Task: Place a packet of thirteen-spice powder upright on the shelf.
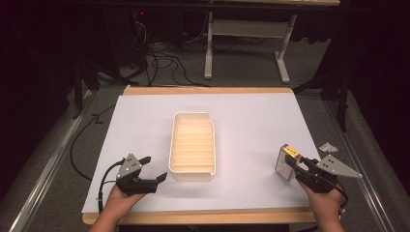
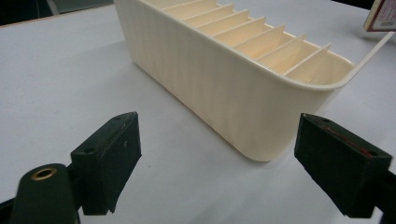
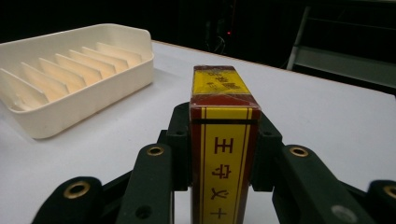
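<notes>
A cream slotted tray [image 1: 192, 147] with several dividers stands in the middle of the white sheet. My right gripper [image 1: 296, 164] at the right is shut on a small yellow-and-dark-red box [image 1: 286, 161], [image 3: 223, 140]; both pads press on its narrow sides. The box stands upright in the jaws, with red characters down its yellow edge. My left gripper [image 1: 153, 169] rests near the tray's front left corner, open, with nothing between its pads [image 2: 109, 154]. The tray's rounded corner [image 2: 261, 116] lies just ahead of those jaws.
A white sheet [image 1: 145, 121] covers the wooden table, whose edge runs along the front. A small crumpled scrap [image 1: 328, 146] lies off the sheet at the right. Beyond the table are cables on the floor and a white frame leg.
</notes>
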### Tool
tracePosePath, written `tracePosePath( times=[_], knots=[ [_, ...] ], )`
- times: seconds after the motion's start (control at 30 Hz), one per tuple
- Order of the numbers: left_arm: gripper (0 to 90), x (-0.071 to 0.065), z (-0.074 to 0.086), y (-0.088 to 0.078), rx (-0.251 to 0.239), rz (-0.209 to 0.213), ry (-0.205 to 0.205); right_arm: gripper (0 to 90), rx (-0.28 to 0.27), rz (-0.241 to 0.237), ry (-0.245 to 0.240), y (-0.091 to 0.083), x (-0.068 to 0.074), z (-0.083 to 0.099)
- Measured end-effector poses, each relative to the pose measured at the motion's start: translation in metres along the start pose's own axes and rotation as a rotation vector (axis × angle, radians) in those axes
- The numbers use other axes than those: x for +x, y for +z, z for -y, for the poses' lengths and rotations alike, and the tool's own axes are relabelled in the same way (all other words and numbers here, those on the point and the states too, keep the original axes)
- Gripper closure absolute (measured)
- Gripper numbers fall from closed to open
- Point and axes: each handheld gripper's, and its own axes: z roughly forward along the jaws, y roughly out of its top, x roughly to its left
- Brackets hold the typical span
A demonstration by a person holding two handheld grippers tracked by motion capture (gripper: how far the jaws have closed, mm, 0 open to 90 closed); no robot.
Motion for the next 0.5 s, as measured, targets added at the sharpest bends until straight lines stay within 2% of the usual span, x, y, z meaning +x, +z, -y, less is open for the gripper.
tracePosePath(
  times=[0.33,0.4,0.5],
  knots=[
    [15.3,0.002,0.001,-0.006,-0.003,-0.013,-0.004,68.4,-0.012,-0.074,-0.034,0.014,0.014,-0.009],
    [15.3,0.002,0.001,-0.006,-0.003,-0.014,-0.004,68.4,-0.01,-0.074,-0.035,0.015,0.016,-0.009],
    [15.3,0.002,0.002,-0.005,0.001,-0.016,-0.003,68.5,-0.014,-0.105,-0.037,0.022,0.022,-0.014]
  ],
)
